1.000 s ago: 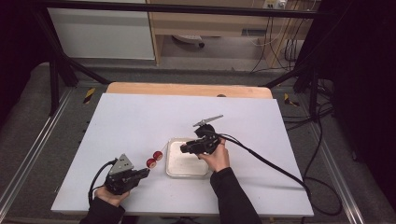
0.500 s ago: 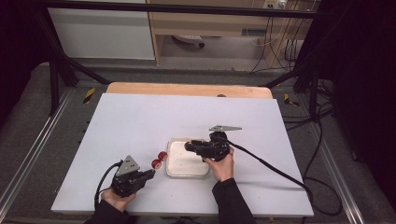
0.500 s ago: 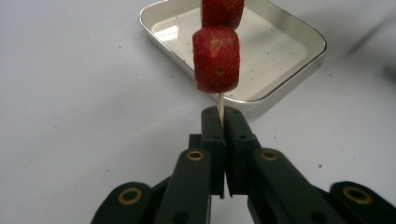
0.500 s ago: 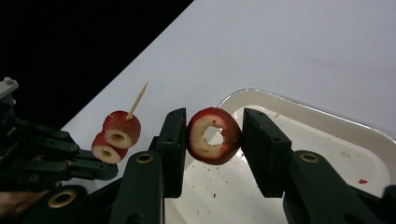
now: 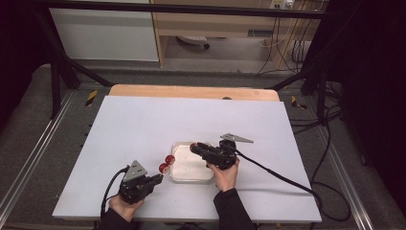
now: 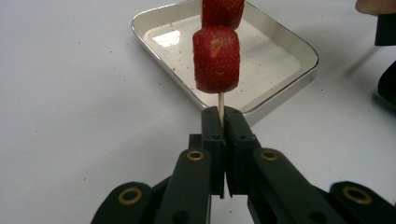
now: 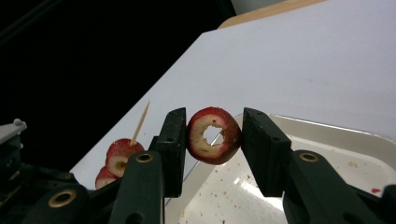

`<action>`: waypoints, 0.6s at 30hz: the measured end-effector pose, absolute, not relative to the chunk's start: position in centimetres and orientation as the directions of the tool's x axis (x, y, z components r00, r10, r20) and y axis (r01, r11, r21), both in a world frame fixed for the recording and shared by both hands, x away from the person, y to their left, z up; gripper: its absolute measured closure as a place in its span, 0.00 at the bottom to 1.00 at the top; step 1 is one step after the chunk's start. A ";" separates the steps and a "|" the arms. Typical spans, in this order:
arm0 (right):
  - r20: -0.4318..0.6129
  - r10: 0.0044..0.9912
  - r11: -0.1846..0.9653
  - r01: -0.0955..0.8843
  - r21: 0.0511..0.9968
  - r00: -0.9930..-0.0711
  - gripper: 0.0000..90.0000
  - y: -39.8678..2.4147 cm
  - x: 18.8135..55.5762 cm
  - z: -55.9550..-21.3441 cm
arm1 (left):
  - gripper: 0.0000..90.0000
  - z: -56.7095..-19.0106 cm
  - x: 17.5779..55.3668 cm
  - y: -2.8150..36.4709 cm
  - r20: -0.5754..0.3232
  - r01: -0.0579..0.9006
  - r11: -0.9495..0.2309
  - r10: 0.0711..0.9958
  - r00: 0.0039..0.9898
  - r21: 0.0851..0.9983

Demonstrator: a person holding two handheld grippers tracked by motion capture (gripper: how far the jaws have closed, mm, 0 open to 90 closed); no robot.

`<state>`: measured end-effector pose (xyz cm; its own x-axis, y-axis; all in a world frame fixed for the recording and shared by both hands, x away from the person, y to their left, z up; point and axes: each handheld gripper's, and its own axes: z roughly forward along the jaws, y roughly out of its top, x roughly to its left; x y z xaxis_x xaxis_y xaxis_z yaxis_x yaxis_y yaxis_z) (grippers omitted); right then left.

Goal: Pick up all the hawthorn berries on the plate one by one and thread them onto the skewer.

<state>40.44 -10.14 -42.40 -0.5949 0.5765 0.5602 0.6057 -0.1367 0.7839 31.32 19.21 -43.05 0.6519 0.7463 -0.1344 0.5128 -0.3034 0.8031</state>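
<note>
White table (image 5: 143, 124): three strawberries (image 7: 214, 135) (one tray (image 5: 191, 172))

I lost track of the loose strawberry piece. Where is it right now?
The strawberry piece sits between the jaws of the right gripper, above the white tray, right of the skewer in the high view.

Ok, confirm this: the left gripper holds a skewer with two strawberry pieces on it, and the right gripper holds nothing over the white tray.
One part is wrong. The right gripper is not empty: the right gripper view shows a cored strawberry piece clamped between its jaws over the white tray. The rest stands: the left gripper holds the skewer with two strawberry pieces.
</note>
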 end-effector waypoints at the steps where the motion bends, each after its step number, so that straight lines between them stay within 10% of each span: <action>1: 0.567 0.574 -0.149 0.606 0.782 -0.591 0.68 -10.1 40.4 -42.4 | 0.98 -43.0 31.3 19.1 -0.135 0.514 -0.301 0.748 0.650 0.803; 18: 0.619 0.549 -0.314 0.547 0.776 -0.562 0.68 -10.1 40.8 -41.8 | 0.98 -43.1 30.7 16.9 -0.140 0.511 -0.275 0.761 0.633 0.815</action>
